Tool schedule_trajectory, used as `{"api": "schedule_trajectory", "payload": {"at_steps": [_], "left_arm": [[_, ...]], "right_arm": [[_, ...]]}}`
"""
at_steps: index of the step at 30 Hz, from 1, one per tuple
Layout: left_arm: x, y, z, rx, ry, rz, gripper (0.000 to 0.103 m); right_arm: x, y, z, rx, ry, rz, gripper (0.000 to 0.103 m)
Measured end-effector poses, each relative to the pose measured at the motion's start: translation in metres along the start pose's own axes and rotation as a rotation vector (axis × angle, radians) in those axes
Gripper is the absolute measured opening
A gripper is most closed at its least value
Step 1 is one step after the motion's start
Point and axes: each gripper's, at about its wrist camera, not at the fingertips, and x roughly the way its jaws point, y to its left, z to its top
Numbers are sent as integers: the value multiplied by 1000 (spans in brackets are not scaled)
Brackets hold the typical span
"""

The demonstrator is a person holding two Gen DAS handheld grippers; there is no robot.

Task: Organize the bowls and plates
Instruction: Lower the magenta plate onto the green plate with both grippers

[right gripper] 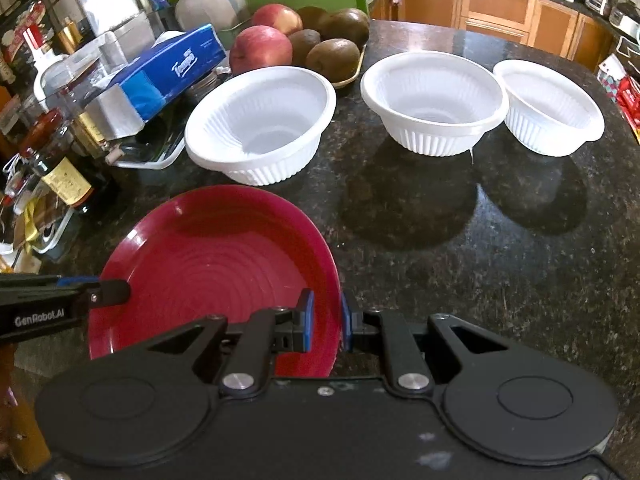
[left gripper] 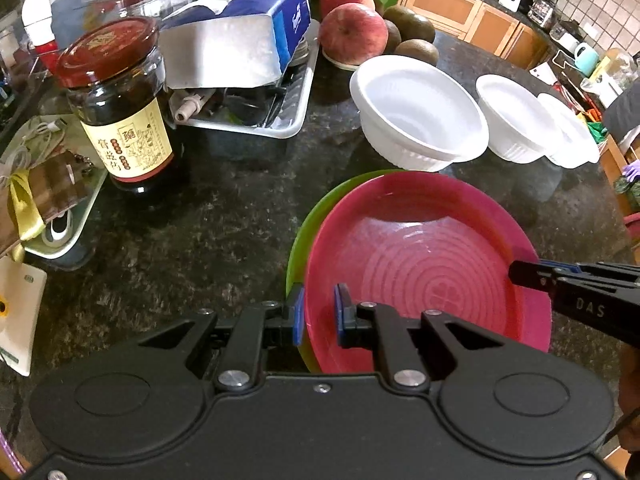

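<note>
A pink-red plate (left gripper: pixel 420 264) (right gripper: pixel 216 264) is gripped from both sides. My left gripper (left gripper: pixel 318 314) is shut on its left rim, my right gripper (right gripper: pixel 326 316) on its right rim. Each gripper also shows in the other's view: the right one (left gripper: pixel 520 274) and the left one (right gripper: pixel 120 292). A green plate (left gripper: pixel 308 232) lies just under the pink one and peeks out on the left; I cannot tell whether its rim is in the left grip. Three white ribbed bowls (right gripper: pixel 260 120) (right gripper: pixel 432 100) (right gripper: pixel 552 104) stand in a row on the dark counter beyond the plate.
To the left are a dark jar with a red lid (left gripper: pixel 120 112), a blue tissue pack (left gripper: pixel 240 28) on a metal tray (left gripper: pixel 280 120), and small clutter. Apples (right gripper: pixel 260 48) and kiwis (right gripper: pixel 336 56) sit behind the bowls. Bare granite counter (right gripper: pixel 480 260) lies right of the plate.
</note>
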Motion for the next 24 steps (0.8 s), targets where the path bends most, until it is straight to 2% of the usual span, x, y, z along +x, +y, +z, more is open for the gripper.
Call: {"api": "schedule_trajectory", "payload": {"at_steps": [8, 24], "left_arm": [[1, 5, 3, 22, 9, -32, 21], [-16, 6, 2, 38, -39, -41, 21]], "right_arm": [[3, 3, 2, 33, -8, -4, 24], [-2, 13, 2, -4, -61, -25, 24]]}}
